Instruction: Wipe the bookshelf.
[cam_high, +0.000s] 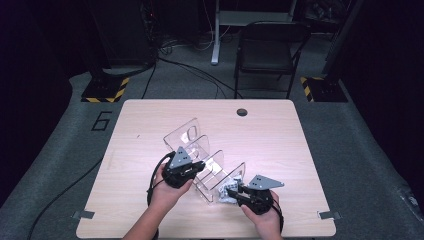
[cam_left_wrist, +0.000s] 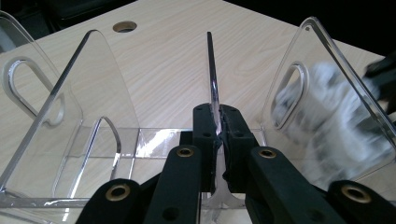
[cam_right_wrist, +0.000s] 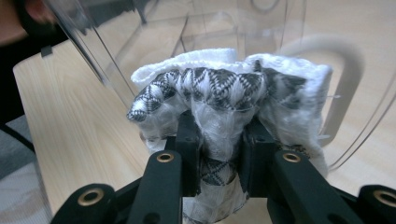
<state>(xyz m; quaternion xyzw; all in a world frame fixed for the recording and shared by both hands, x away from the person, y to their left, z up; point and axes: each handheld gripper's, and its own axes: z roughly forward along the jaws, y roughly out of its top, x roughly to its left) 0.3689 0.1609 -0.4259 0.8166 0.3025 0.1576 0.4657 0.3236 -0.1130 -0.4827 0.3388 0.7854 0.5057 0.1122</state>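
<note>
A clear acrylic rack (cam_high: 192, 137) with upright dividers stands in the middle of the table. My left gripper (cam_high: 200, 165) is shut on the near edge of one thin middle divider (cam_left_wrist: 211, 70), its jaws (cam_left_wrist: 218, 126) pinching it from both sides. My right gripper (cam_high: 235, 190) is shut on a bunched white cloth with a black woven pattern (cam_right_wrist: 219, 84), which looks wrapped in thin clear film. It holds the cloth (cam_high: 225, 191) against the rack's right end panel (cam_left_wrist: 322, 56). Through that panel the cloth (cam_left_wrist: 327, 135) appears blurred.
The wooden table (cam_high: 150, 115) has a round cable hole (cam_high: 242, 111) near its far edge. A dark folding chair (cam_high: 267, 50) and stands with yellow-black bases (cam_high: 102, 90) sit on the floor beyond. The rack's far end panels have handle cut-outs (cam_left_wrist: 28, 88).
</note>
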